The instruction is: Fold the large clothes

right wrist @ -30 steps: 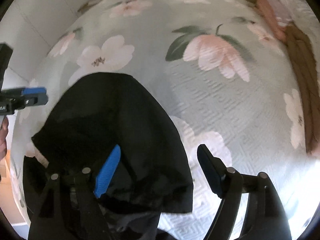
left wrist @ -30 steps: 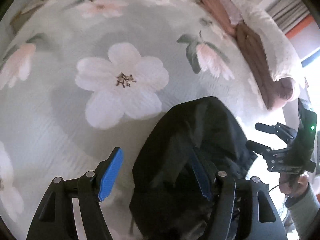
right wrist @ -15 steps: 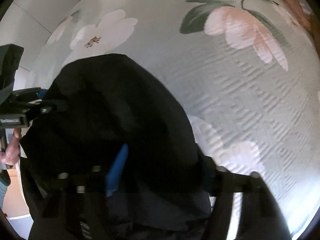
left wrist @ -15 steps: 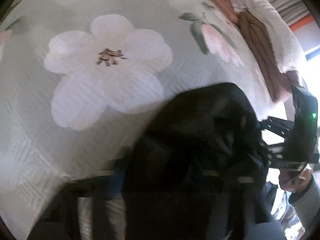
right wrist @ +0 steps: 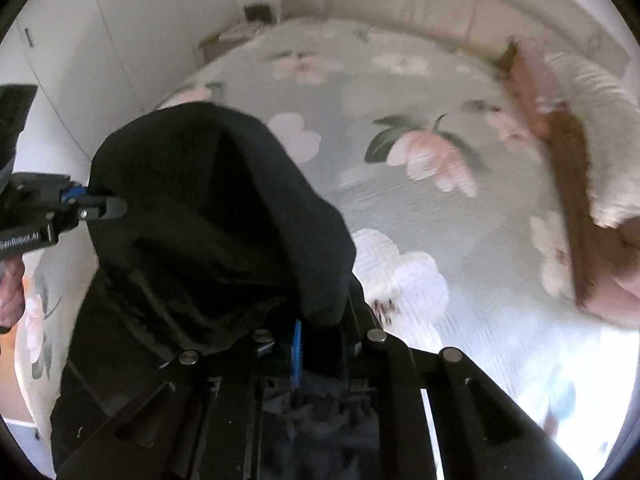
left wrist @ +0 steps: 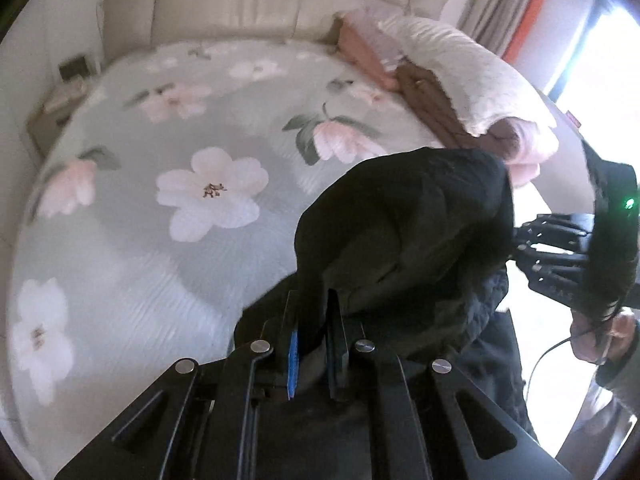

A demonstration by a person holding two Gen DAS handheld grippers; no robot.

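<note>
Left wrist view: the left gripper [left wrist: 314, 334] has just closed on a fold of the black garment [left wrist: 404, 232], held over the near edge of the floral bedspread [left wrist: 168, 264].

Right wrist view: the right gripper [right wrist: 320, 344] has likewise just closed, pinching the garment's other end.
</note>
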